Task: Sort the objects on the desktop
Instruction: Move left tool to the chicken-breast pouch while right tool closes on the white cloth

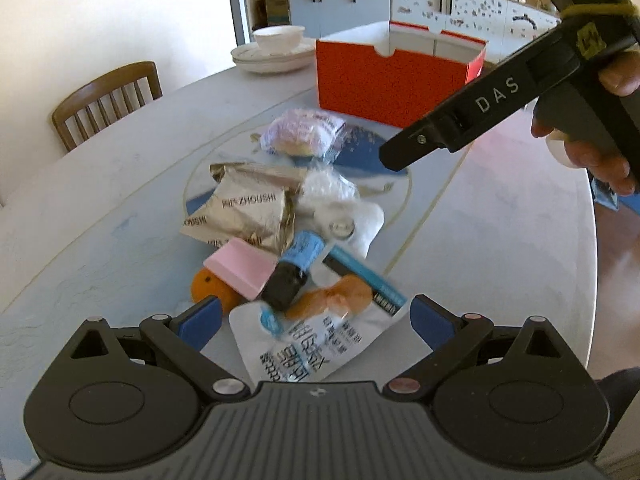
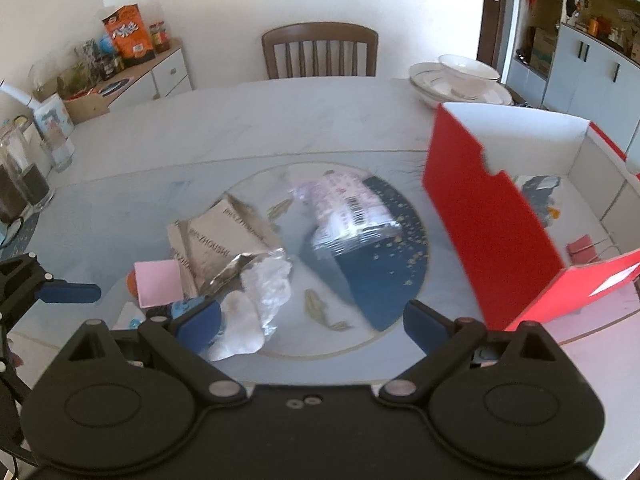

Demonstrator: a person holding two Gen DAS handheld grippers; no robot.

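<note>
Pale walls, grey cabinets and a wooden chair (image 2: 319, 50) are seen behind a round marble-patterned table (image 1: 120, 184). An open red box (image 1: 394, 80) is taken as the landmark: it stands on the far part of the table, and stacked white dishes (image 1: 274, 50) are set just beyond its left corner. Inside the box, in the right wrist view, a red binder clip (image 2: 582, 249) and a dark printed packet (image 2: 538, 192) are seen lying on its floor.

Nearer than the box, a heap of items is spread over the table's centre. Closest to the box lies a purple-printed wrapped snack (image 1: 304, 132); further from it come a silver foil packet (image 1: 244, 208) and a crumpled white wrapper (image 1: 340, 204). Furthest from the box lie a pink block (image 1: 242, 266), a blue-labelled bottle with a black cap (image 1: 294, 274), an orange (image 1: 208, 288) and a white printed pouch (image 1: 304, 344), all touching or overlapping.

The left gripper (image 1: 316, 318) is held low over the pouch, its jaws spread wide with nothing between them. The right gripper (image 2: 312, 320) is held above the table near the box's front, jaws likewise spread and empty; its handle is gripped by a hand (image 1: 592, 156).
</note>
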